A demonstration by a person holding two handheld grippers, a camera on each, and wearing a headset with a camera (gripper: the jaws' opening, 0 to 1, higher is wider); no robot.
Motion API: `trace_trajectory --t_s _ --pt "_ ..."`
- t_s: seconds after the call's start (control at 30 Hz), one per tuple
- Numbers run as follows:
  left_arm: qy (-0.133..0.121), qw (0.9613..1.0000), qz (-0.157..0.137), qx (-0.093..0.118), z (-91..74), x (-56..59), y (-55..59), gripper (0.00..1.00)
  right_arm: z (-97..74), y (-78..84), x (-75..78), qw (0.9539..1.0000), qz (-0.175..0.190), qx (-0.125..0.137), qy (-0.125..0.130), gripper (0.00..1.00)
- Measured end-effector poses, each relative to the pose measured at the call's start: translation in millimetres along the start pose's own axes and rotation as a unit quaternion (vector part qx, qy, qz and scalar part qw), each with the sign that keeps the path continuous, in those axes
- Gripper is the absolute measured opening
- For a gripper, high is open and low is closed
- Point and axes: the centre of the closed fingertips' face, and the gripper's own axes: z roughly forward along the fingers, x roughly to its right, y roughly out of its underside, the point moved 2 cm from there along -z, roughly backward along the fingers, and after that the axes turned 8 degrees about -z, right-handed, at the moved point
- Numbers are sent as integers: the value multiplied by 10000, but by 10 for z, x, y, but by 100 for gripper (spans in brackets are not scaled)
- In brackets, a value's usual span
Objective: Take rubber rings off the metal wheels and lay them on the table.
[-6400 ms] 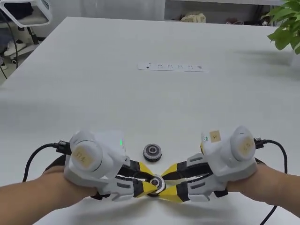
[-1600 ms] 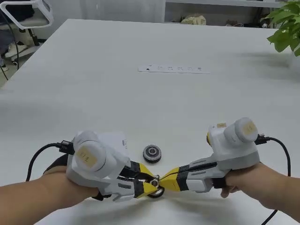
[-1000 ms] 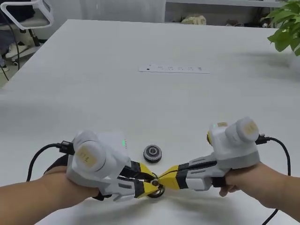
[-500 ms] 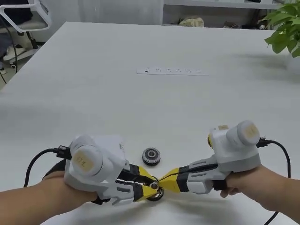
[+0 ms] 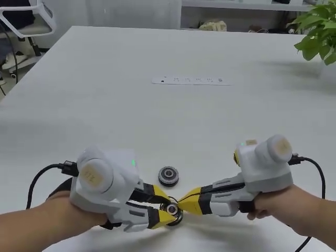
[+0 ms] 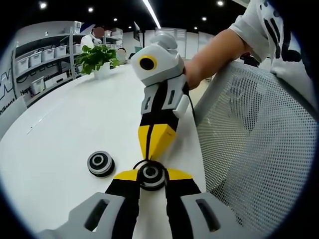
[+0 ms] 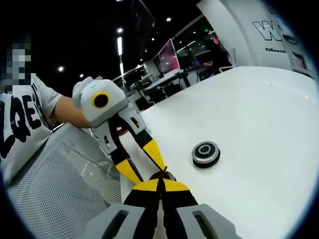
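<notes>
We worked low over the white tabletop (image 5: 220, 126), at its near edge, so that anything freed would land where it belonged. The left gripper (image 5: 165, 211) was clamped on a metal wheel (image 5: 172, 209), one jaw on each side, which held the wheel steady and gave the other side something to pull against. The right gripper (image 5: 185, 201) came in nose to nose with it, jaws pressed together. They seemed to nip a thin stretch of the black rubber ring (image 6: 140, 163) at the wheel's rim, though that pinch was too small to judge with confidence. We judged the peeling had begun but not finished. A second wheel (image 5: 168, 176) lay flat just beyond, apart from both grippers, waiting within easy reach.
</notes>
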Motion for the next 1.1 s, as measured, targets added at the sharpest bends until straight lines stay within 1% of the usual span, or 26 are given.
trace_trajectory --t_s 0.13,0.23,0.27,0.4,0.57,0.8,0.97,1.1 --pt "16 10000 15 70 -46 27 -50 17 -2 -15 -3 10000 -2 26 -13 0" --pt "26 9999 -14 159 -93 38 -96 18 -3 -27 -6 10000 -5 45 -19 0" --pt "9 9998 -39 218 -116 37 -118 19 -6 -33 -7 10000 14 59 -24 0" --pt "-34 9991 -147 389 -189 25 -178 25 -14 -45 -3 9999 37 95 -22 0" --pt "-119 9983 -218 524 -299 14 -220 29 -20 -67 -13 9999 53 141 -44 0" --pt "-157 9968 -296 731 -448 58 -312 37 -27 -123 -37 9997 50 210 -83 0" --pt "-190 9955 -368 852 -519 78 -349 40 -42 -168 -45 9996 45 271 -99 0" --pt "-223 9951 -374 890 -554 97 -356 44 -54 -224 -56 9994 49 337 -114 0"
